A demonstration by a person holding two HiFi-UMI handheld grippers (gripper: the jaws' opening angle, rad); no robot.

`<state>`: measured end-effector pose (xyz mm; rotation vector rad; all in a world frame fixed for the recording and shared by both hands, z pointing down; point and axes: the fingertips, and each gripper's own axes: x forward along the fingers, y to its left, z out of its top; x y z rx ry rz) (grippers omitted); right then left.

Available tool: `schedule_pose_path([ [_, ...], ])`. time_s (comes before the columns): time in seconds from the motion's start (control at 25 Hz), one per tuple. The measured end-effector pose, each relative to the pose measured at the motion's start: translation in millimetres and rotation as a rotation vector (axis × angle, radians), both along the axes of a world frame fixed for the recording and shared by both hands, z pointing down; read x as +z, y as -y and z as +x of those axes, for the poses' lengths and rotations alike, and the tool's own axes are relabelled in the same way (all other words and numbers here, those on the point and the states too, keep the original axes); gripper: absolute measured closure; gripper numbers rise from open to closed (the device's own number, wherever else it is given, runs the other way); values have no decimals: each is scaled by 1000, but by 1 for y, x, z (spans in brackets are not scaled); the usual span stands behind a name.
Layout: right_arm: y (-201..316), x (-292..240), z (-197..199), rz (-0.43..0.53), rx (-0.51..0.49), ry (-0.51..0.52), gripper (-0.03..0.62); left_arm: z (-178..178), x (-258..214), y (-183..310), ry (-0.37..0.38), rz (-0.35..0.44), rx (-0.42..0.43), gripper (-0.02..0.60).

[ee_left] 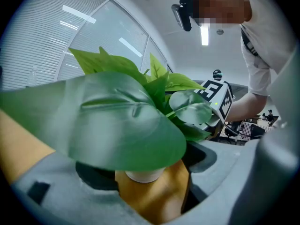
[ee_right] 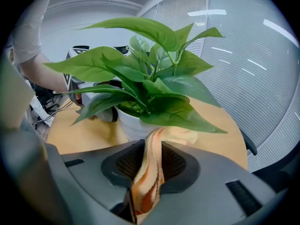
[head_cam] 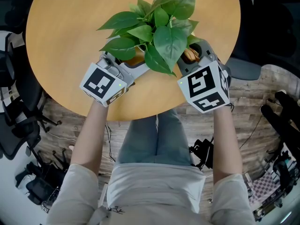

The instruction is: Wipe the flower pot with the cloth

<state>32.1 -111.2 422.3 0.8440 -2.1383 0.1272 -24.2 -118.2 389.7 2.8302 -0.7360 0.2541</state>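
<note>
Table: round, pale wood; carries the plant near the edge closest to the person.
Plant: broad green leaves, spread over the pot and over both gripper tips in the head view.
Flower pot: white, upright on the table, between the two grippers; mostly hidden under leaves from above.
Left gripper: at the pot's left side, marker cube toward the person; jaws spread, pot in the gap between them, bare wood visible beside the pot, no pad seen pressing.
Right gripper: at the pot's right side, tilted downward, marker cube facing up; jaws pinched on the cloth.
Cloth: orange and cream, bunched into a strip, running from the right jaws up to the pot wall, free end lying against the white side.
</note>
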Motion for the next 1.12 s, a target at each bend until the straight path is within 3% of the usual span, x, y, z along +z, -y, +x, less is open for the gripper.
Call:
schedule_pose_path([
  [0.6, -8, 1, -5, -9, -15, -5, 502, 0, 0, -1, 12, 7, -66, 172],
  [1.12, -17, 3, -7, -16, -22, -3, 502, 3, 3, -2, 24, -11, -197, 172],
])
